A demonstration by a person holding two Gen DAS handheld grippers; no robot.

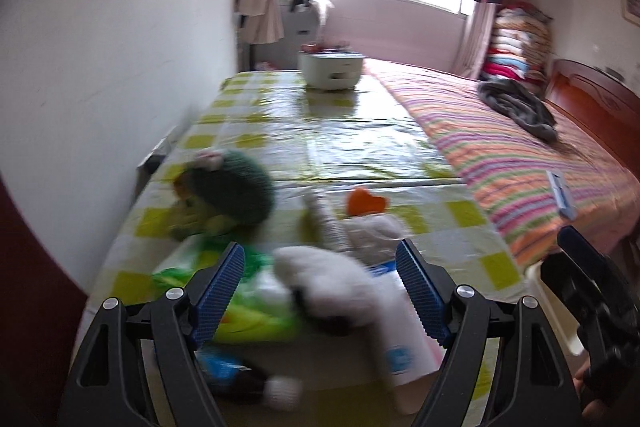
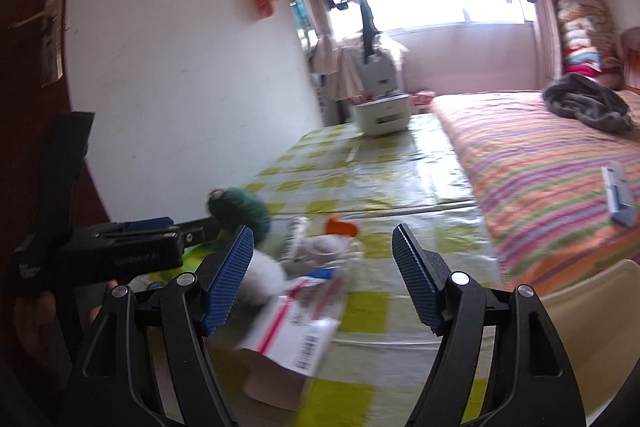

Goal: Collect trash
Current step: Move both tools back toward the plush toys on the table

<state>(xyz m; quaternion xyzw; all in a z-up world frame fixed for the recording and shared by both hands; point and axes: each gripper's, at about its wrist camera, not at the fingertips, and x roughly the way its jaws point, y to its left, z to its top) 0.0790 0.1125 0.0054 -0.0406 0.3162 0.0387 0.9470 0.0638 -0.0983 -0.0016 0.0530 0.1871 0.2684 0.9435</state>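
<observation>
A heap of litter lies on the near end of a table with a yellow-checked cloth (image 1: 320,139). In the left wrist view I see a green plastic wrapper (image 1: 248,319), white crumpled tissue (image 1: 332,279), a white box (image 1: 404,339), a clear bottle (image 1: 324,219) and an orange piece (image 1: 366,201). My left gripper (image 1: 320,291) hangs open just above the tissue and box, touching nothing. In the right wrist view my right gripper (image 2: 322,275) stands open over a white cardboard box with a red stripe (image 2: 292,331). The left gripper's body (image 2: 120,255) shows at left.
A green knitted toy (image 1: 236,187) sits left of the heap. A white appliance (image 1: 332,69) stands at the table's far end. A bed with a striped cover (image 1: 520,163) runs along the right, bearing a grey garment (image 1: 516,107). A cream chair back (image 2: 592,307) is near right.
</observation>
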